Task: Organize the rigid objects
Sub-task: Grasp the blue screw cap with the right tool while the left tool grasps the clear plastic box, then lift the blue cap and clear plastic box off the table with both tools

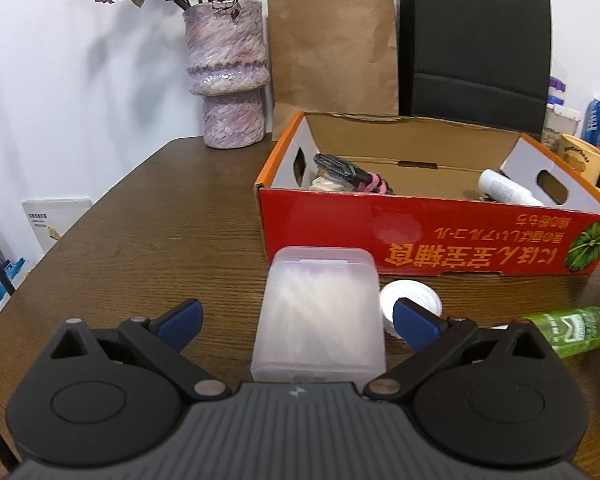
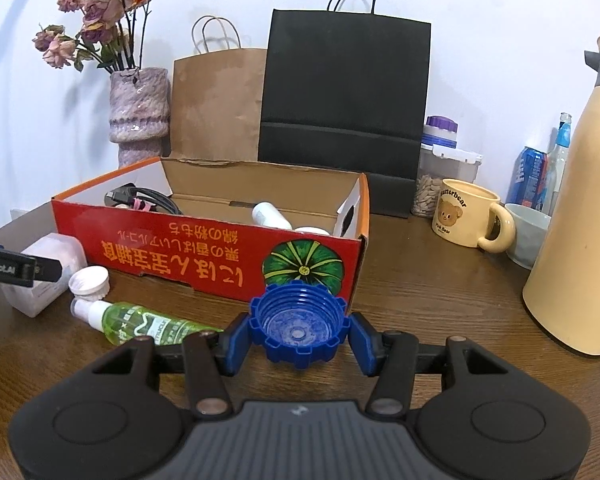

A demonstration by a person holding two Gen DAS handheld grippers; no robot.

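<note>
A red cardboard box (image 1: 432,236) (image 2: 204,254) stands on the brown table and holds a black cable, a pink item and a white bottle (image 1: 506,188). My left gripper (image 1: 296,320) is open around a clear plastic case (image 1: 320,316), its fingers apart from the case sides. The case also shows in the right wrist view (image 2: 50,264). My right gripper (image 2: 300,338) is shut on a blue ribbed cap (image 2: 298,322), held in front of the box. A white cap (image 1: 412,300) (image 2: 90,280) and a green spray bottle (image 1: 568,330) (image 2: 148,322) lie on the table before the box.
A purple vase (image 1: 230,80) (image 2: 138,114), a brown paper bag (image 1: 332,52) and a black bag (image 2: 342,100) stand behind the box. At right are a yellow bear mug (image 2: 466,216), a cream thermos (image 2: 580,220), a bowl, cans and a jar.
</note>
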